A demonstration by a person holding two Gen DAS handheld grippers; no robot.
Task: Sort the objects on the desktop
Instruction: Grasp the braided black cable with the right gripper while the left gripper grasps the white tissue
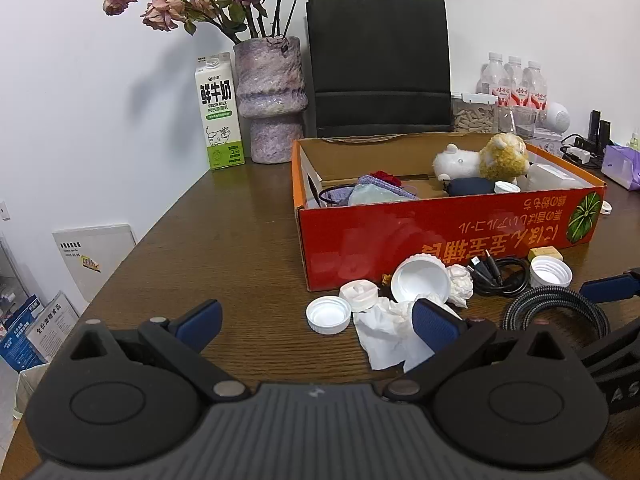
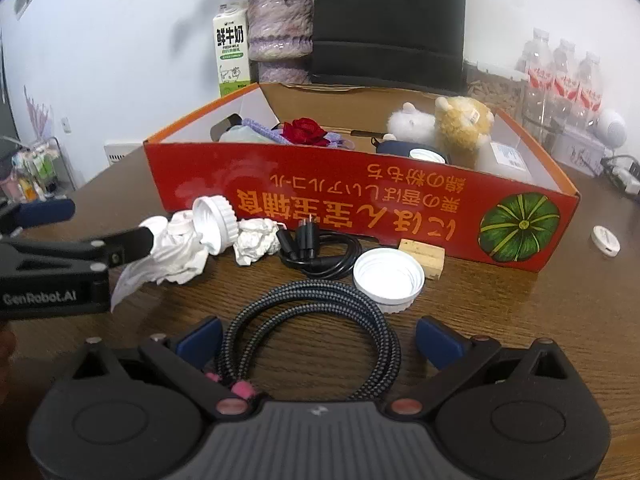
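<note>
Left wrist view is showing the left hand-held gripper hovering with its blue-padded fingers spread wide over the dark brown wooden surface; its right finger is sitting over a crumpled white tissue, though whether it is touching cannot be told. Just beyond are lying a small white screw cap, a white flip-top lid and a larger white ribbed lid tipped on edge. In the right wrist view the right hand-held gripper is also standing spread, its fingers straddling a coiled grey braided cable with pink plugs, gripping nothing. Ahead of it are resting a wide white jar lid, a coiled black cable, a small wooden block and a balled white paper wad.

Behind this clutter, an open red cardboard box with a printed green pumpkin is blocking the way back; it is holding a yellow-and-white plush toy, a red fabric rose, a navy pouch and purple knitted cloth. A lone white cap is lying right of the box. Against the white wall are standing a green-and-white milk carton, a mottled purple vase of dried roses, a black paper bag and clear water bottles with red labels.
</note>
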